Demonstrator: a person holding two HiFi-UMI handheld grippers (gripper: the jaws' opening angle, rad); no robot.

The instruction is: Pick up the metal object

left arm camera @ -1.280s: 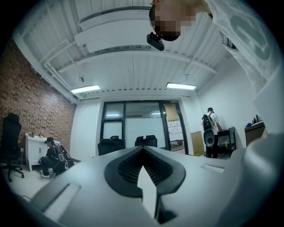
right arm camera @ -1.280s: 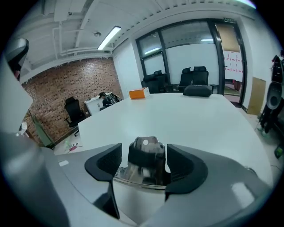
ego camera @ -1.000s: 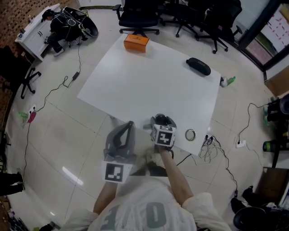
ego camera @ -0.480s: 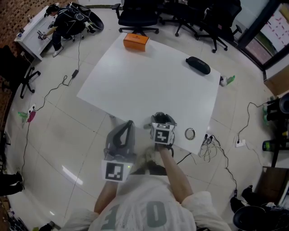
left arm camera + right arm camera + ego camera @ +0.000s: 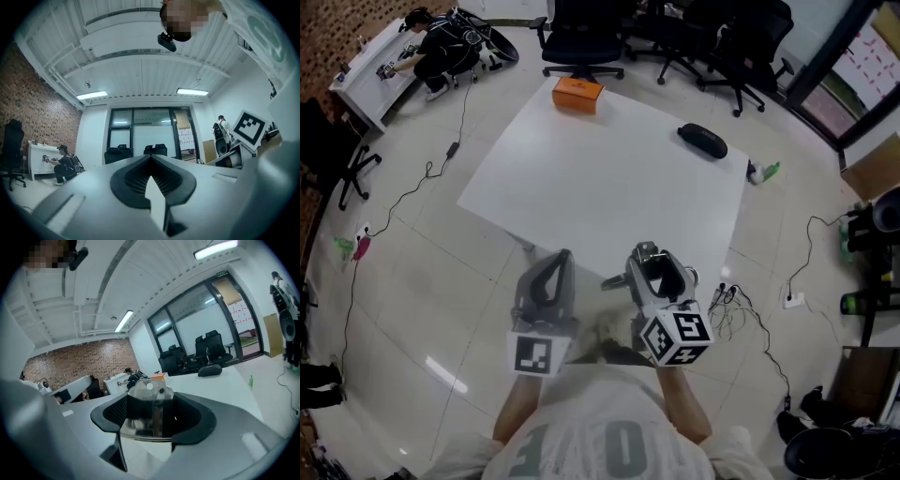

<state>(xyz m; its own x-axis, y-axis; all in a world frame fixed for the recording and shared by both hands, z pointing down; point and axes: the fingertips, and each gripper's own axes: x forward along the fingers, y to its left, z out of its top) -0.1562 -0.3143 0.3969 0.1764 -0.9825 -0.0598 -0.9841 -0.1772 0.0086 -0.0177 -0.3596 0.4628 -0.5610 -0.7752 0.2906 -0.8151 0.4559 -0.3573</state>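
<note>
A shiny metal piece with a small hole sits between the jaws of my right gripper, and both dark pads press its sides. In the head view the right gripper is raised and tilted over the near edge of the white table, with the metal piece at its tip. My left gripper hangs beside it to the left, off the table's near edge. Its jaws are together with nothing in them. In the left gripper view that gripper points up at the ceiling.
An orange box and a black case lie at the table's far side. Office chairs stand beyond it. Cables trail on the floor to the right, near a green bottle. A person crouches at the far left.
My right gripper has pulled back toward me and tipped upward, so its marker cube now faces the head camera. The left gripper has stayed put.
</note>
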